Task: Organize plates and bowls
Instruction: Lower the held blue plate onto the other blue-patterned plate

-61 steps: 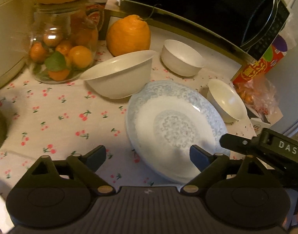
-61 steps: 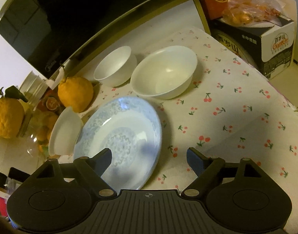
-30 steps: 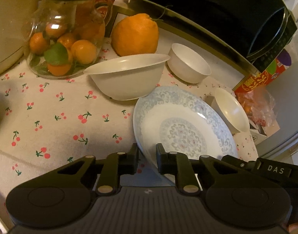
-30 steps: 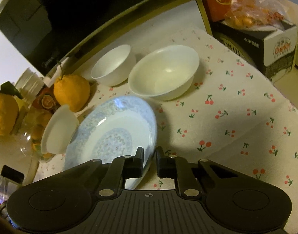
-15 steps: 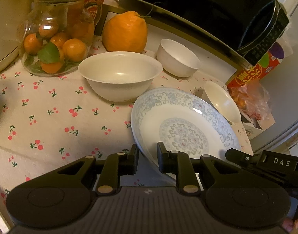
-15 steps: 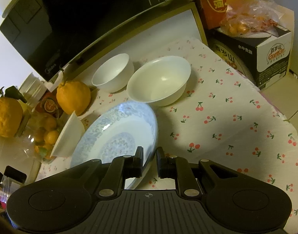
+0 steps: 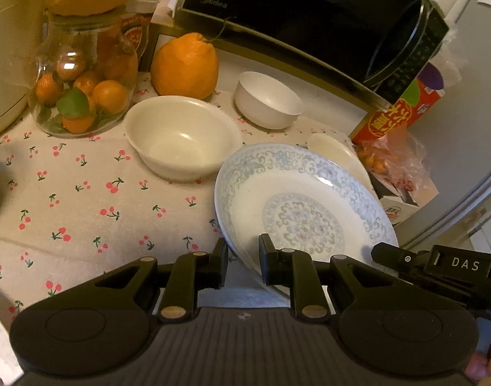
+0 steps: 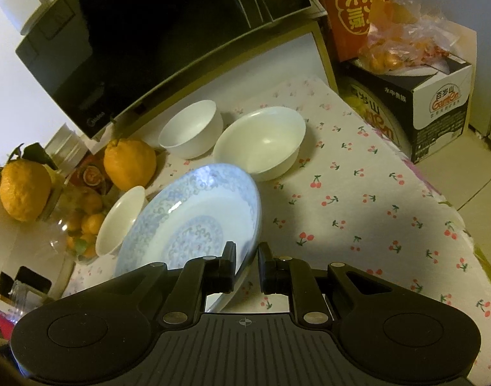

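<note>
**A:** Entry: the patterned plate is off the cherry-print cloth. 2 seconds ago it lay flat with both sets of jaws wide open over it; since then both have closed, and it now hangs tilted between them, clear of the cloth on the near side.

**B:** Grip state?

**A:** I have the left gripper narrow, clamped on the near rim. The right gripper pinches the opposite rim, equally narrow.

**B:** Neighbours?

**A:** The big bowl sits just beside the plate's far edge, the small white bowl behind it near the microwave. A 3rd bowl shows beyond the plate.

**B:** Meaning?

**A:** Pickup looks done; I judge carrying and placing come next. Risk: slip from 2 thin rim grips.
</note>
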A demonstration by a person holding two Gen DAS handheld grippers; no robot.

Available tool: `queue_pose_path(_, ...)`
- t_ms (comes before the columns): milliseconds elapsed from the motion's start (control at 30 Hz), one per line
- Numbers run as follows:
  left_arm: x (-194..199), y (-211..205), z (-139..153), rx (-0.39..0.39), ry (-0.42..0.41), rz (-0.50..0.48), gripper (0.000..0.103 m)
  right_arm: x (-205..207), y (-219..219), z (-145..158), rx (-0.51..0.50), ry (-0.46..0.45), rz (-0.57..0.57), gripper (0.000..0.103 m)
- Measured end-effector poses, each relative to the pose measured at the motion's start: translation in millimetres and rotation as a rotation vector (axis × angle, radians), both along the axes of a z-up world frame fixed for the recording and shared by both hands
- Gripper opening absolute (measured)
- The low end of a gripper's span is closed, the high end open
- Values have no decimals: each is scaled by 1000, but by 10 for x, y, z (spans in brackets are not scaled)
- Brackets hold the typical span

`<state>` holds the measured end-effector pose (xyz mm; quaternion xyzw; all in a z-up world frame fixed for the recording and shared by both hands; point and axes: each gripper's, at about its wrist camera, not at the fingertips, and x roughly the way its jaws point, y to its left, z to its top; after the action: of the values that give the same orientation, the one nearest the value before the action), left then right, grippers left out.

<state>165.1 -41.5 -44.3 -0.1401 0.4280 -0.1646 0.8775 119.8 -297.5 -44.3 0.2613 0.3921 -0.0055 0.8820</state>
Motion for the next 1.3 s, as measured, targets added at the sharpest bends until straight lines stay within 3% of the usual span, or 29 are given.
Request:
queue_pose_path(400, -357, 122, 161, 19, -16, -14, 18, -359, 70, 170, 13, 16, 27, 15)
queue_pose_path(867, -825, 417, 270, 51, -15, -28, 18, -819, 345, 166, 18, 69, 98, 15)
queue_pose_path(1300, -1083, 557, 151, 93, 21, -36, 19, -1060, 557, 45, -21, 116, 153, 15)
